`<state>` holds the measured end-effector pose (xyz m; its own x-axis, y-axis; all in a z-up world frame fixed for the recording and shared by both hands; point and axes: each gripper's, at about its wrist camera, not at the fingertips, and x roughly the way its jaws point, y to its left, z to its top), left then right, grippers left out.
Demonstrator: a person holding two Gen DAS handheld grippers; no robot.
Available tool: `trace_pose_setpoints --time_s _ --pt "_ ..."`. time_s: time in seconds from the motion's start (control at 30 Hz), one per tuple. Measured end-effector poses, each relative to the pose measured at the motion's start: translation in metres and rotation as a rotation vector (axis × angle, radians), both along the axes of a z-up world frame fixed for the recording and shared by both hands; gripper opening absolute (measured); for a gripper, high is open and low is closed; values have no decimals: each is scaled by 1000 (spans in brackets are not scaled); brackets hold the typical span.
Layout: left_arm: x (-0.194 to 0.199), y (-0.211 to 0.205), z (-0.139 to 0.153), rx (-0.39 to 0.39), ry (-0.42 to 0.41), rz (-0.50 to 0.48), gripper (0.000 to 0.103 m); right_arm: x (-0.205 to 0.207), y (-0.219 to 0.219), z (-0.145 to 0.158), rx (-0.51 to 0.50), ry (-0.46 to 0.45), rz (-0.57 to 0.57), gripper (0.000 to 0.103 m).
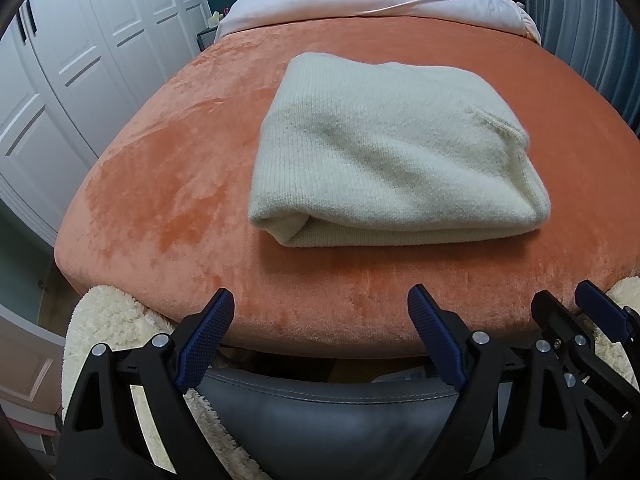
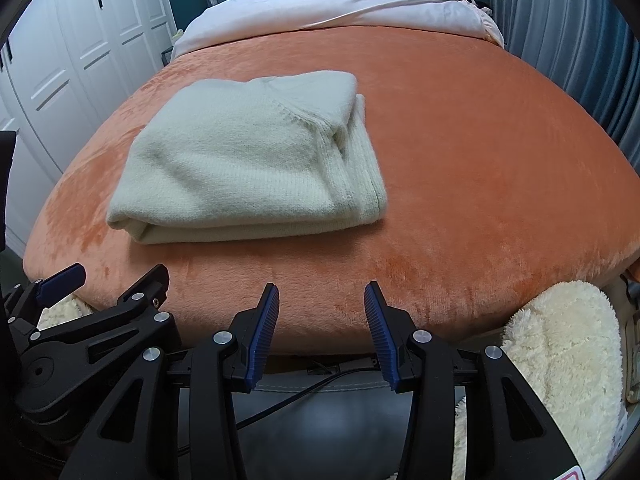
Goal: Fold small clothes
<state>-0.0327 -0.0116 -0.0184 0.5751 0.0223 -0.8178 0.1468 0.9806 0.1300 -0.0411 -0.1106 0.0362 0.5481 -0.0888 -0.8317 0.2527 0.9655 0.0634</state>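
A cream knit sweater (image 1: 384, 156) lies folded into a thick rectangle on the orange bedspread (image 1: 168, 184). It also shows in the right wrist view (image 2: 244, 156), left of centre. My left gripper (image 1: 322, 312) is open and empty, held back over the bed's near edge, well short of the sweater. My right gripper (image 2: 322, 304) is open and empty, also at the near edge, apart from the sweater. The right gripper shows at the right edge of the left wrist view (image 1: 568, 312); the left gripper shows at the left of the right wrist view (image 2: 116, 280).
A pale pink duvet (image 1: 372, 4) is bunched at the head of the bed. White wardrobe doors (image 1: 72, 60) stand on the left, blue-grey curtains (image 2: 568, 40) on the right. A grey padded seat (image 1: 328, 420) and fluffy cream throw (image 2: 560, 344) lie below the grippers.
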Motion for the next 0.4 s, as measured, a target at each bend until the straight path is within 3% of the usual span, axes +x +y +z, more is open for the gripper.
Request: trace_pose_setpoints --time_s 0.4 --pt "4 2 -1 6 13 14 86 0 1 0 -2 5 6 44"
